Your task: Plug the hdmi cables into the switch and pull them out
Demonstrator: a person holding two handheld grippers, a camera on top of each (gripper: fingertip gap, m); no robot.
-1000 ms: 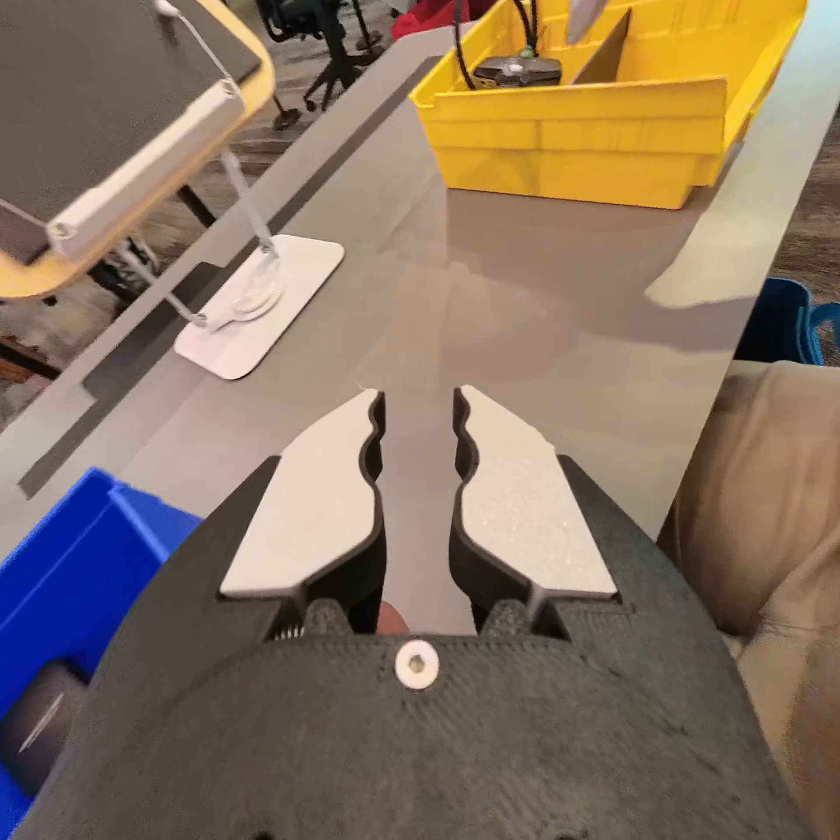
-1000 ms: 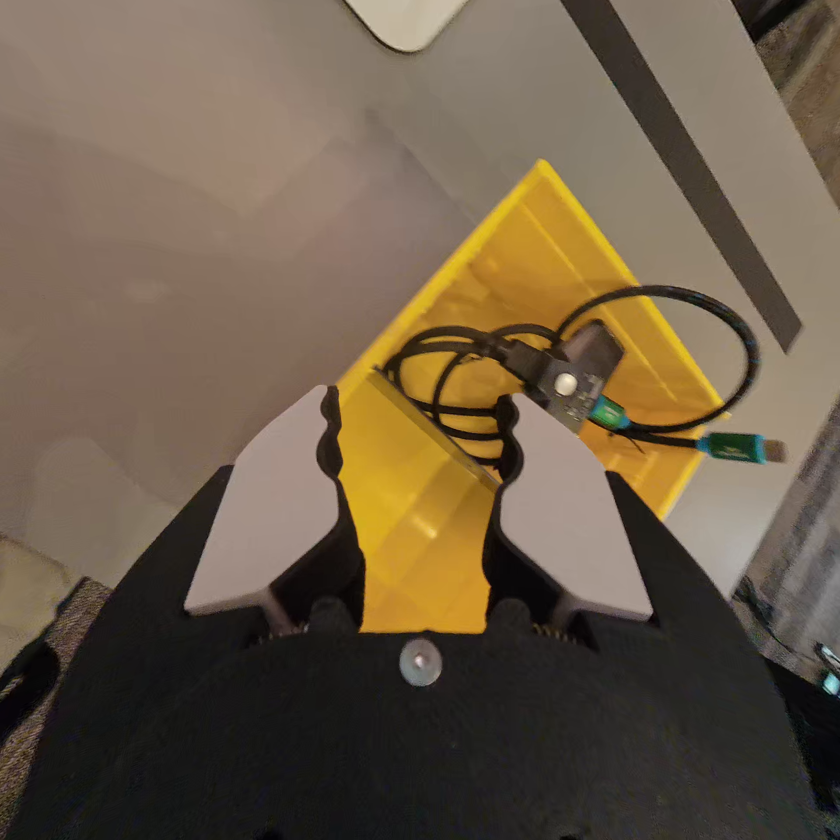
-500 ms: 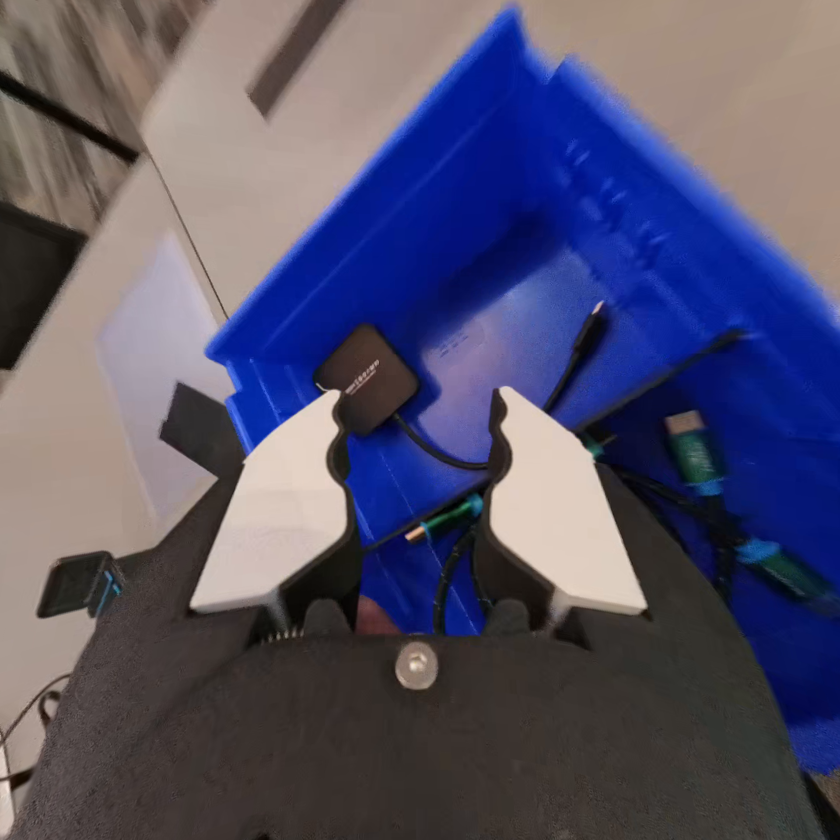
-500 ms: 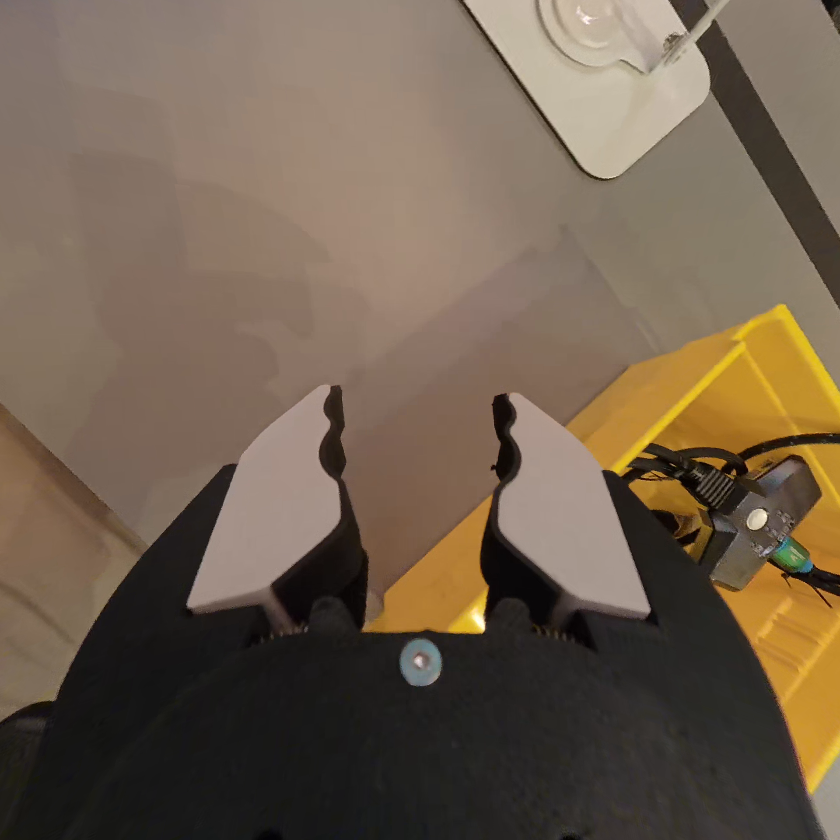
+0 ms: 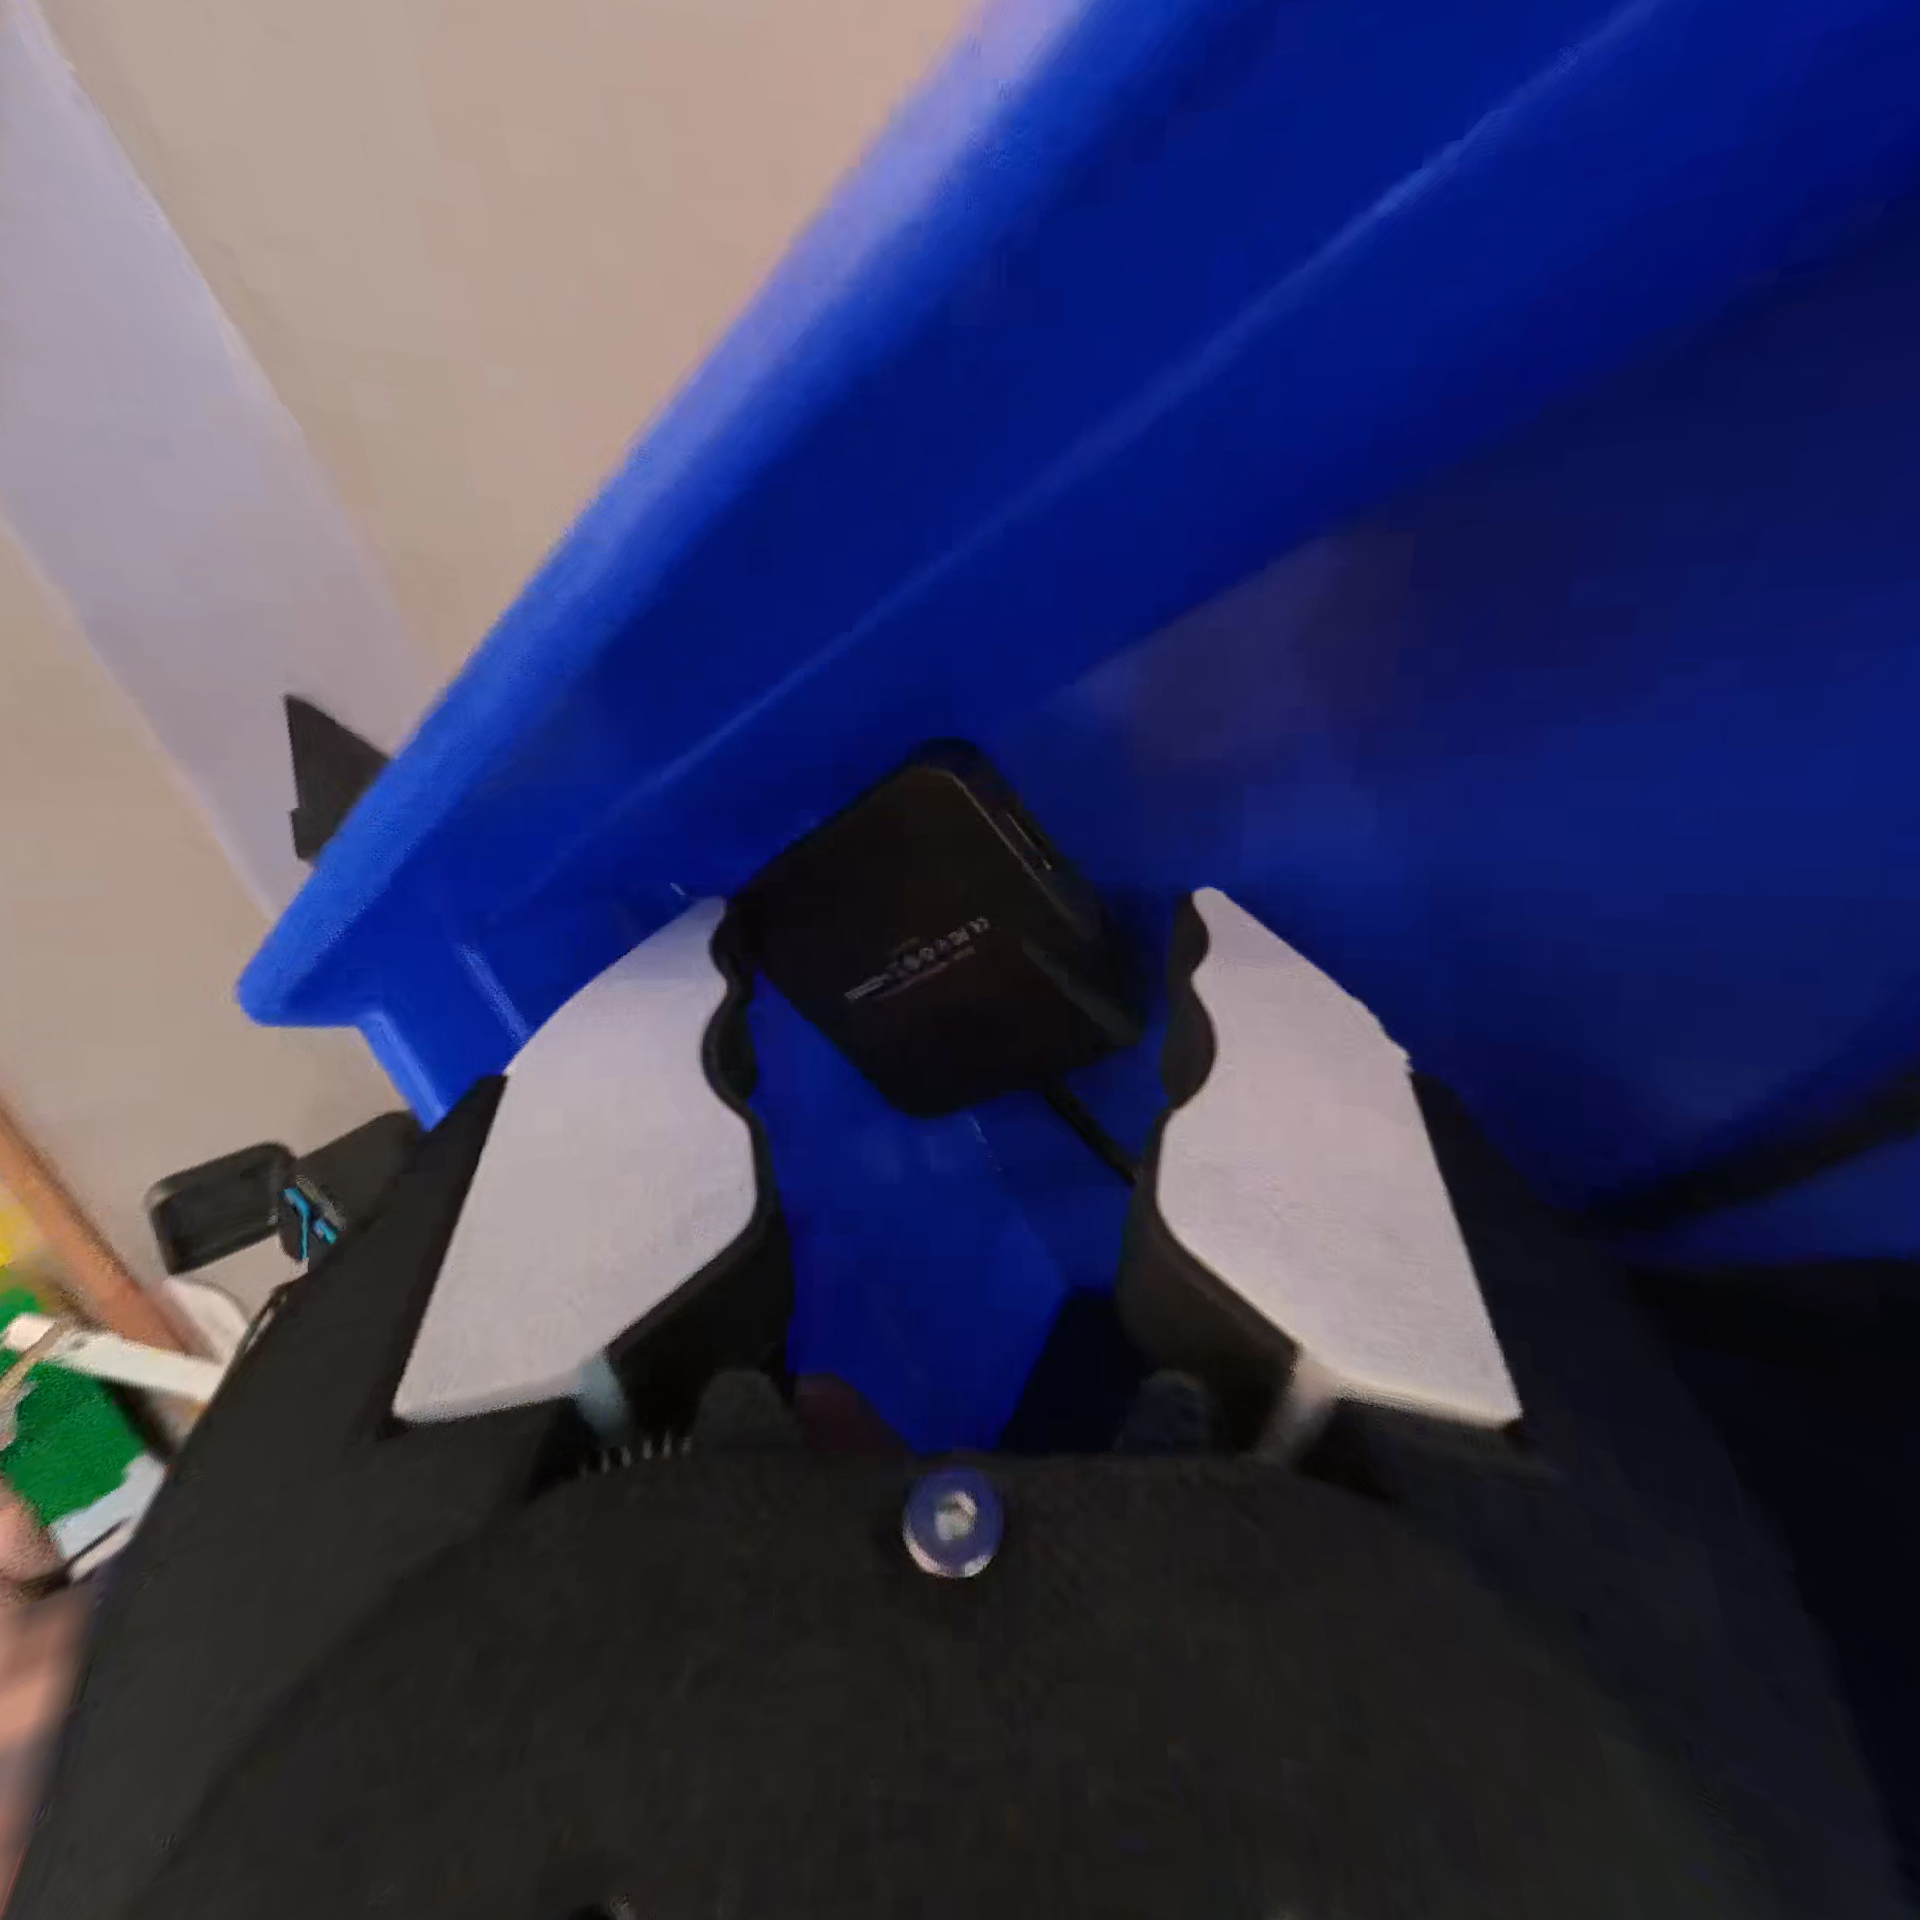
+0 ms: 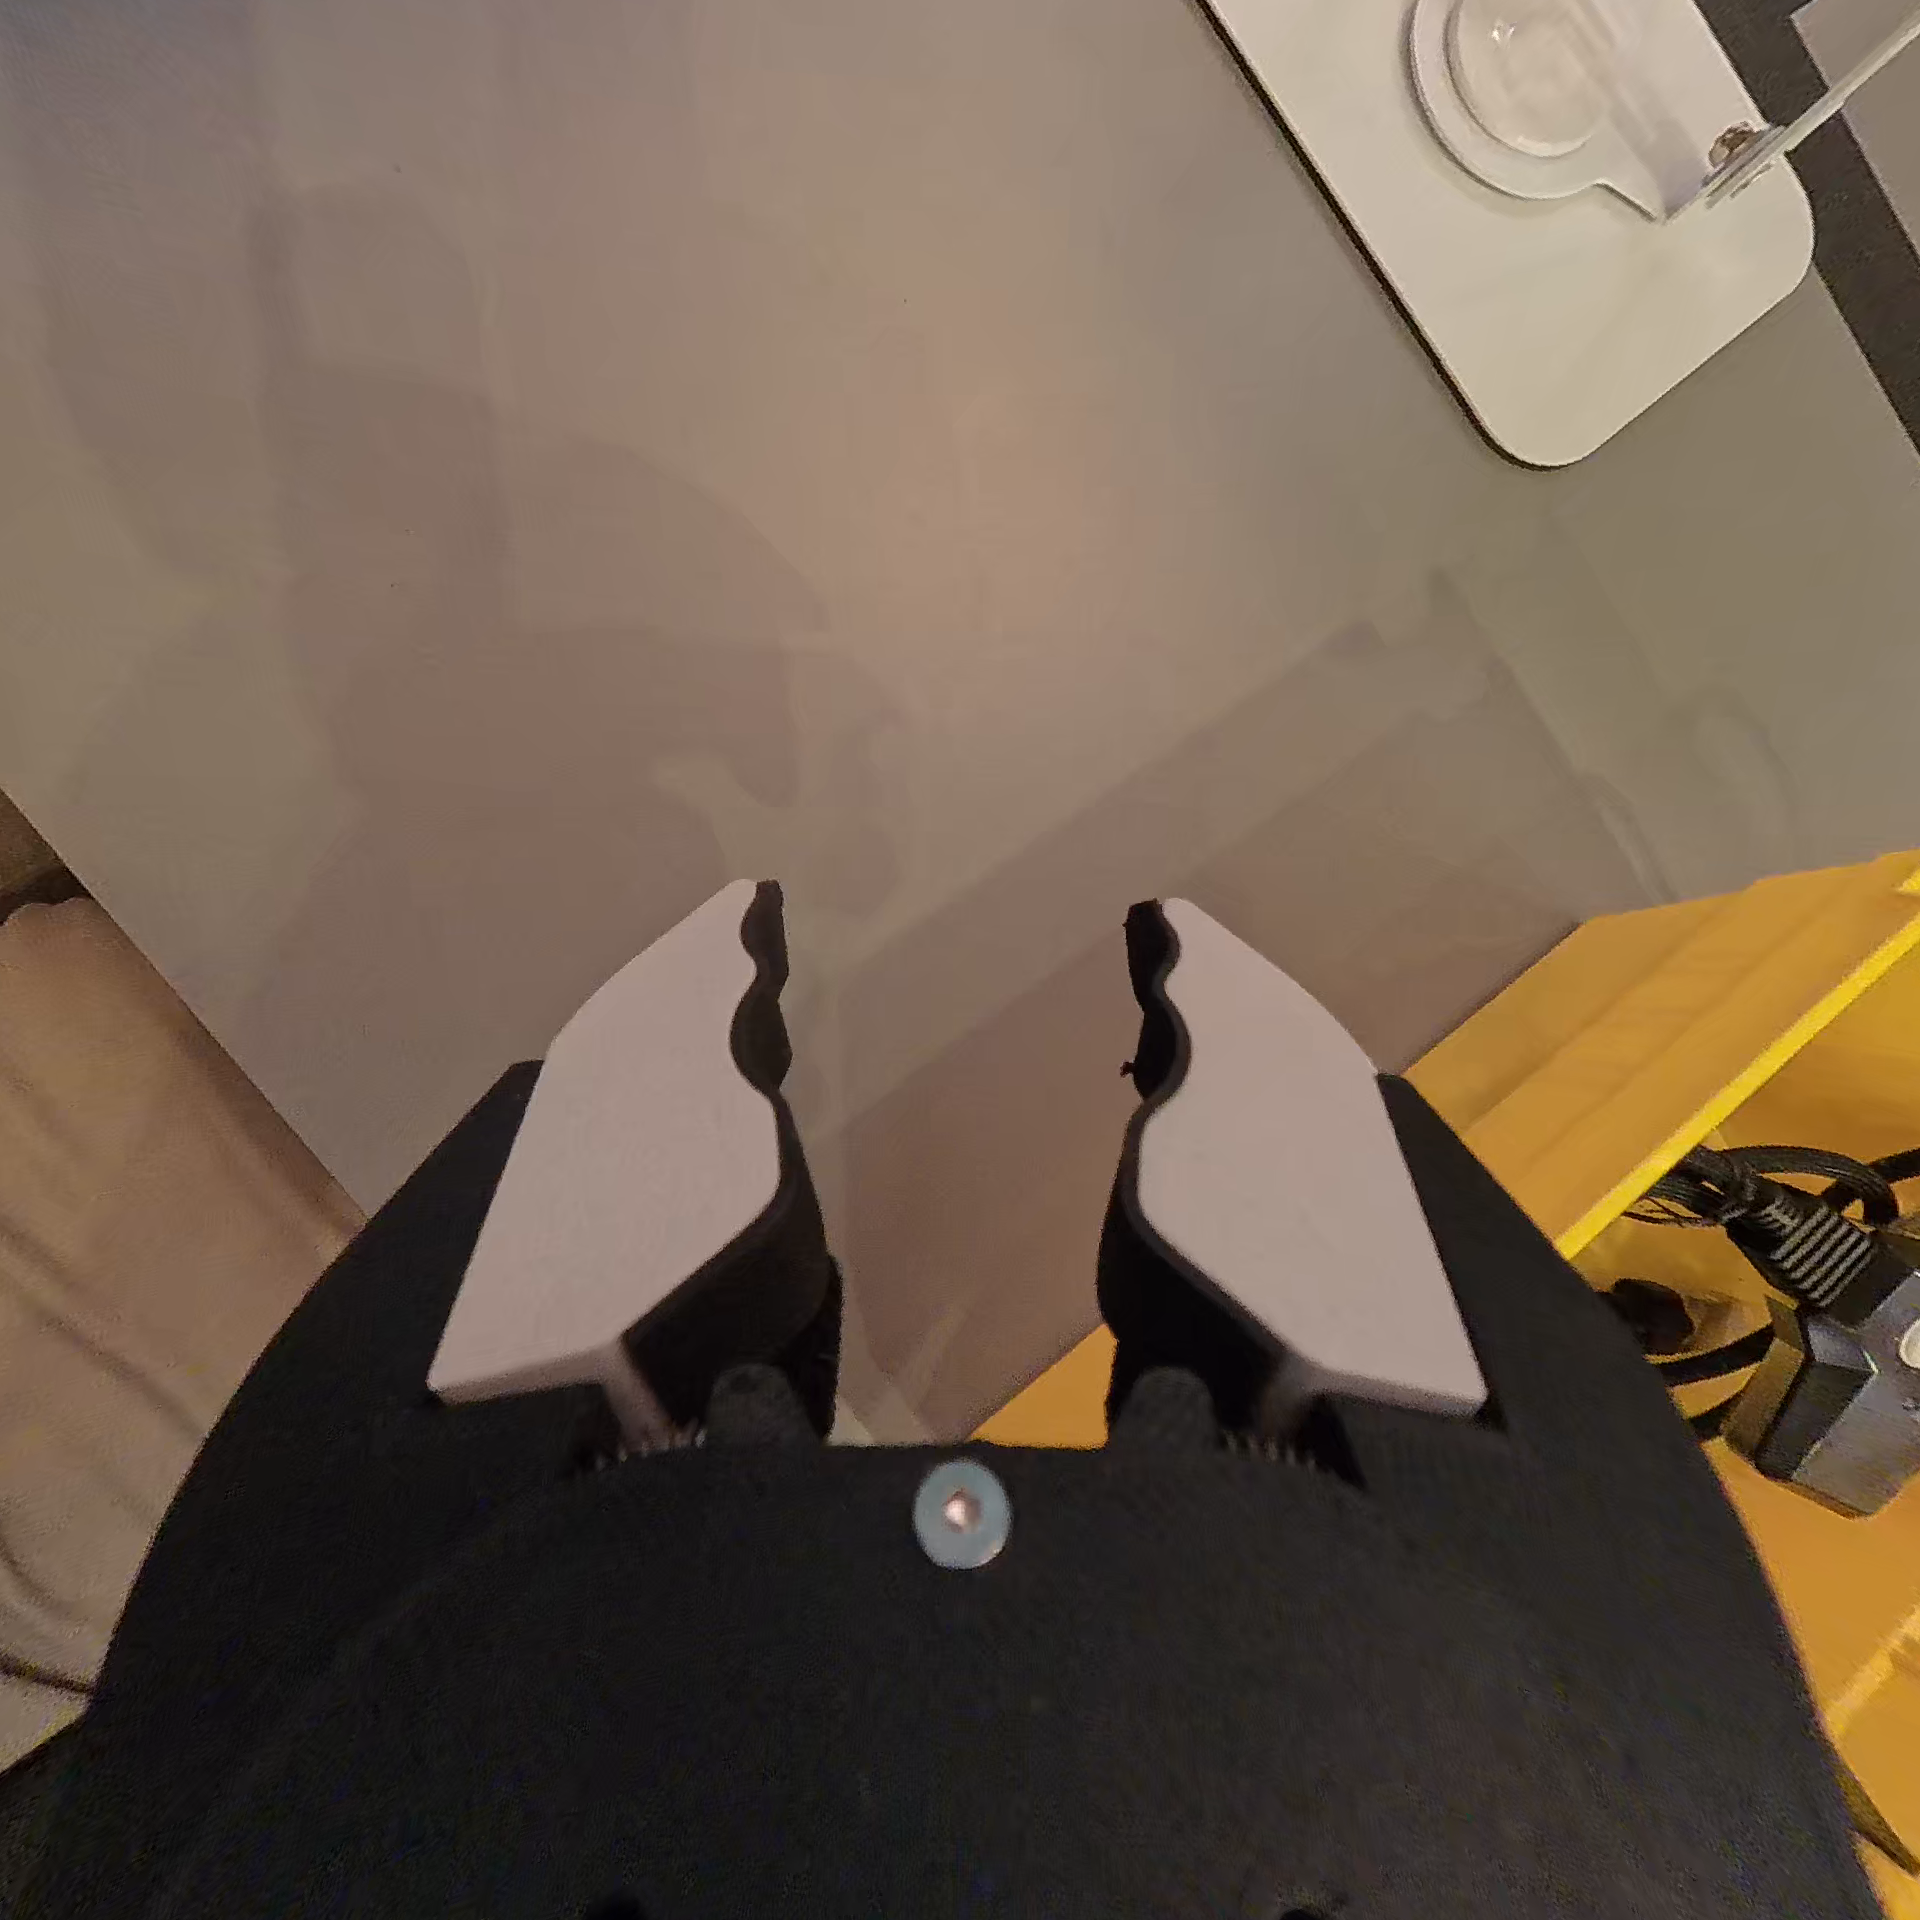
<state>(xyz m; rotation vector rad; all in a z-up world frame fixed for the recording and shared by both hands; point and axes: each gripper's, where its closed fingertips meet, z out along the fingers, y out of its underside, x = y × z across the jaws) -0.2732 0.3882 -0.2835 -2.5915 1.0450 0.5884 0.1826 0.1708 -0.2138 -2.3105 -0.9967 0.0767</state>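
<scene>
In the left wrist view a flat black switch box (image 5: pixel 935 935) with a thin black lead lies in the corner of a blue bin (image 5: pixel 1143 436). My left gripper (image 5: pixel 956 914) is open and low inside the bin, its fingertips either side of the box without closing on it. In the right wrist view my right gripper (image 6: pixel 951 904) is open and empty over the bare grey table (image 6: pixel 727 468). A second dark adapter (image 6: pixel 1860 1382) with black braided cables (image 6: pixel 1766 1195) lies in a yellow bin (image 6: pixel 1662 1039) at the right edge.
A white stand base (image 6: pixel 1538 229) with a clear suction cup sits on the table at the upper right of the right wrist view. Beige cloth (image 6: pixel 125 1195) shows past the table edge at the left. Green and black items (image 5: pixel 62 1413) lie left of the blue bin.
My left gripper swung from the table to the blue bin and dropped down close around the black switch box. My right gripper moved off the yellow bin to above the bare table.
</scene>
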